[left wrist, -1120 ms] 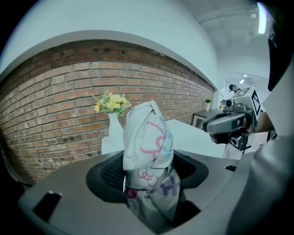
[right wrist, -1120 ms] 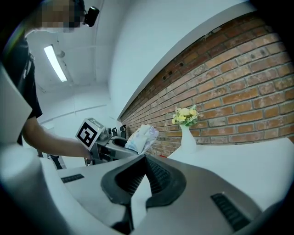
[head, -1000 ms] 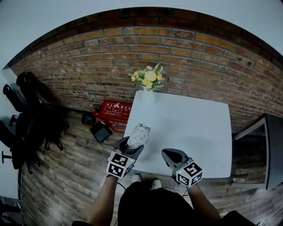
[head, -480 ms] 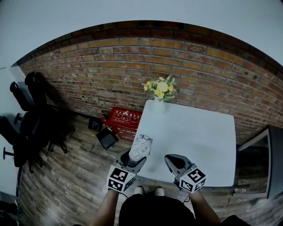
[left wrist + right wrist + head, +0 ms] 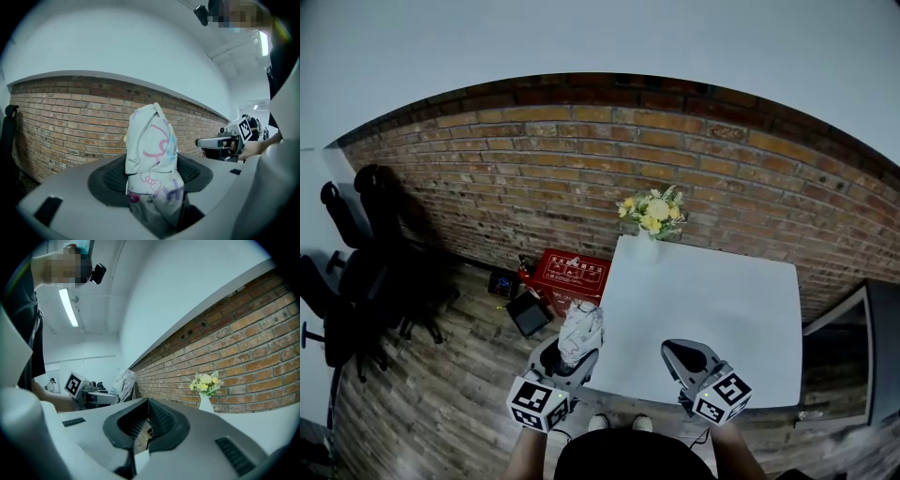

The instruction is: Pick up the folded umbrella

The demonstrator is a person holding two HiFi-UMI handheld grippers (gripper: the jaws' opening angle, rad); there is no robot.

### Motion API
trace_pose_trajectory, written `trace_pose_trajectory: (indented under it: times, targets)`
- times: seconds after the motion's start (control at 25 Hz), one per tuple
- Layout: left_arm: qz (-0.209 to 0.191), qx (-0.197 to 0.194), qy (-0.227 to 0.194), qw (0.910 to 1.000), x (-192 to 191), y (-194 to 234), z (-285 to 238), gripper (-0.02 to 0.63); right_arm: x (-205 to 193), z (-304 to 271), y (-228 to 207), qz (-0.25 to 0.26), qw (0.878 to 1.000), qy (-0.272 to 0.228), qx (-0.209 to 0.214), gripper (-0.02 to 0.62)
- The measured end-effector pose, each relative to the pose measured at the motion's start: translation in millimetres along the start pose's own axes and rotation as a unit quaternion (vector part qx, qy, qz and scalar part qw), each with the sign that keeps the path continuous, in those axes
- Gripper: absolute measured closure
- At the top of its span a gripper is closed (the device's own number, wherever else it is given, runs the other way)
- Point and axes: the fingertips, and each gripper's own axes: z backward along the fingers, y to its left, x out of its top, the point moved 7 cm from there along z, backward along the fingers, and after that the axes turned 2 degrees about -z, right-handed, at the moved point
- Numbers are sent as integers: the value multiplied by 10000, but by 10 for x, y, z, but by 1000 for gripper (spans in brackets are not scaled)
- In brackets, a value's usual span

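The folded umbrella (image 5: 580,330), white cloth with pink and blue prints, sticks up and forward from my left gripper (image 5: 565,354), which is shut on its lower part. It hangs in the air off the near left corner of the white table (image 5: 722,291). In the left gripper view the umbrella (image 5: 151,154) fills the space between the black pads (image 5: 110,177). My right gripper (image 5: 686,359) is held over the table's near edge, shut with nothing in it. In its own view the right gripper's (image 5: 148,404) jaws meet at the tips, and the umbrella (image 5: 124,383) shows at the left.
A white vase of yellow flowers (image 5: 652,214) stands at the table's far edge, against the brick wall (image 5: 534,178). On the wooden floor to the left lie a red crate (image 5: 572,272) and a black box (image 5: 530,312). Dark office chairs (image 5: 356,272) stand further left.
Both grippers have risen. The left one has carried the umbrella up and left, off the table's edge and over the floor. The head view has tilted upward.
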Motion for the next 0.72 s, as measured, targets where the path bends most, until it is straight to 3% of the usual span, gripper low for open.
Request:
trace_pose_trajectory:
  times: [0.24,0.36,0.56,0.72]
  targets:
    - [262,-1,-544,9982,256,244,208,316,197,-27,72,-27,9996,-289,-63,574]
    - [678,-309,-818,9939,328,304,243,316,232,-24,97,-80,9992,-369,-160,574]
    - [1851,-865,-1333,9698,334,436,231,316,243,-50,154,-124,9986,-423,-296,574]
    - [2357,-1056,-1437,9553,249,496,184,316,214,-37,178,-105,9984,-380,-406,574]
